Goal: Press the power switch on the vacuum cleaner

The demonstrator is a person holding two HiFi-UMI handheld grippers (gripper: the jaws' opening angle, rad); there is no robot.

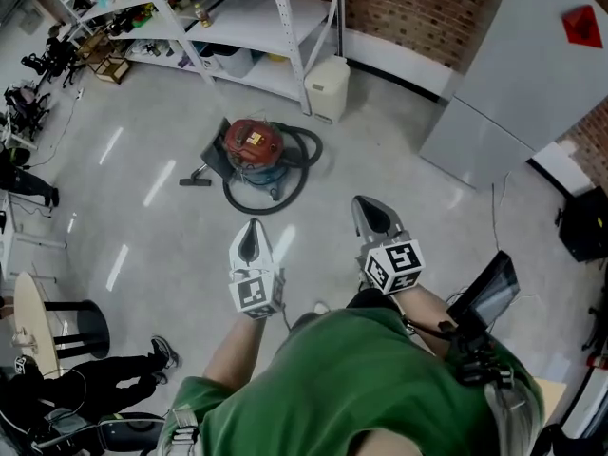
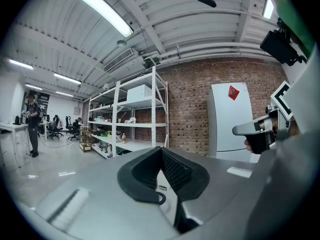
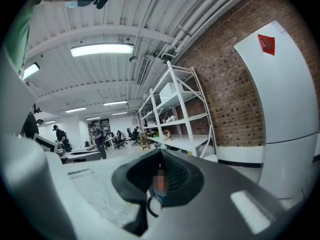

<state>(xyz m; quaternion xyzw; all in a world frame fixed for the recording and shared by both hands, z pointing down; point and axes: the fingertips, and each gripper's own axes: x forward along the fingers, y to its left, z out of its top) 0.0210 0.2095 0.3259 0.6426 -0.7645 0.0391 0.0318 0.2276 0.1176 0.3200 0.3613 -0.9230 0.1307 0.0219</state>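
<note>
The red vacuum cleaner [image 1: 254, 144] stands on the floor ahead of me, ringed by its dark hose [image 1: 306, 156], with a floor nozzle [image 1: 196, 180] at its left. Both grippers are raised in the air, well short of it. My left gripper [image 1: 253, 227] is shut and empty, and in its own view the jaws [image 2: 161, 151] meet at the tip and point at the shelving. My right gripper [image 1: 365, 206] is also shut on nothing [image 3: 160, 154] and shows in the left gripper view [image 2: 256, 129]. Neither gripper view shows the vacuum cleaner.
White metal shelving [image 1: 237, 17] with boxes stands behind the vacuum, with a white bin [image 1: 328, 87] at its end. A tall white cabinet [image 1: 518, 84] is at the right against the brick wall. A seated person [image 1: 90, 378] and a black stool [image 1: 84, 323] are at the lower left.
</note>
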